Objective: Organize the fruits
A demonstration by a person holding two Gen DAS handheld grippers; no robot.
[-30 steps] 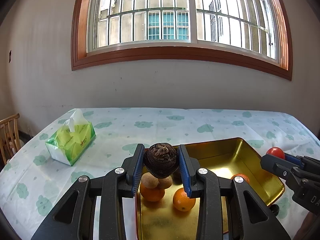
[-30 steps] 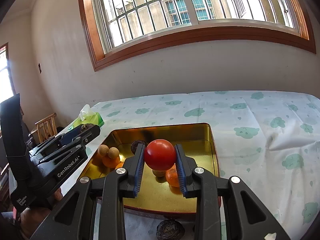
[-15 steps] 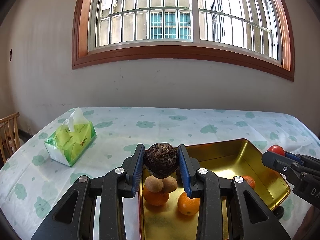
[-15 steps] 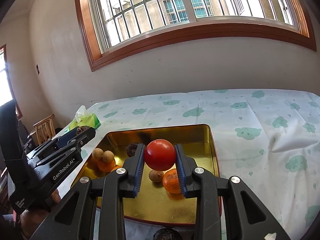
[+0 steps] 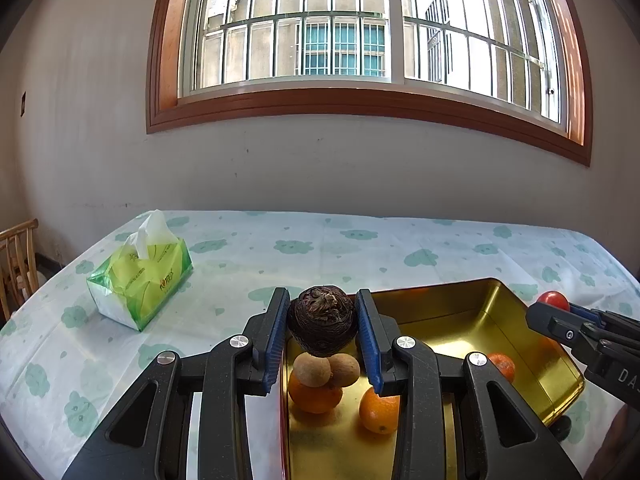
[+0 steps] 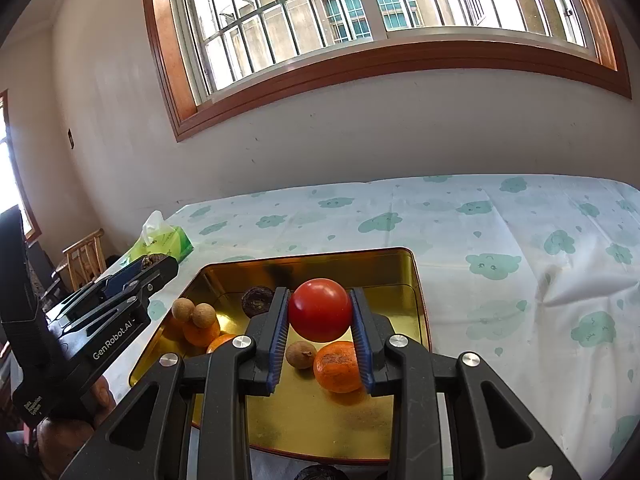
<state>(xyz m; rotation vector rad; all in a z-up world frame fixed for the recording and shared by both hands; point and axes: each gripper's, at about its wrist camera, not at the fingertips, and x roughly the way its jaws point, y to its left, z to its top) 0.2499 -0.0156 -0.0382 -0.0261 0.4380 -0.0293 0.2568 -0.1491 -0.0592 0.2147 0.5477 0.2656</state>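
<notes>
My left gripper [image 5: 322, 330] is shut on a dark brown wrinkled fruit [image 5: 322, 326] and holds it above the near left edge of a gold tray [image 5: 476, 322]. Under it lie two tan longans [image 5: 326, 368] and two oranges [image 5: 378, 410]. My right gripper [image 6: 320, 326] is shut on a red tomato [image 6: 320, 309] above the gold tray [image 6: 414, 280]. An orange [image 6: 337, 366], a longan [image 6: 301, 355] and a dark fruit [image 6: 256, 300] lie below it. The right gripper also shows in the left wrist view [image 5: 560, 318], the left in the right wrist view [image 6: 156, 268].
A green tissue pack [image 5: 140, 280] lies on the tablecloth [image 5: 360, 248] left of the tray. A wooden chair [image 5: 16, 264] stands off the table's left end. Another dark fruit [image 6: 316, 472] lies on the cloth before the tray's near edge. A wall with a window rises behind.
Both grippers have risen slightly and tilted up with their fruit still held. The tray and its fruit appear lower and nearer in both views.
</notes>
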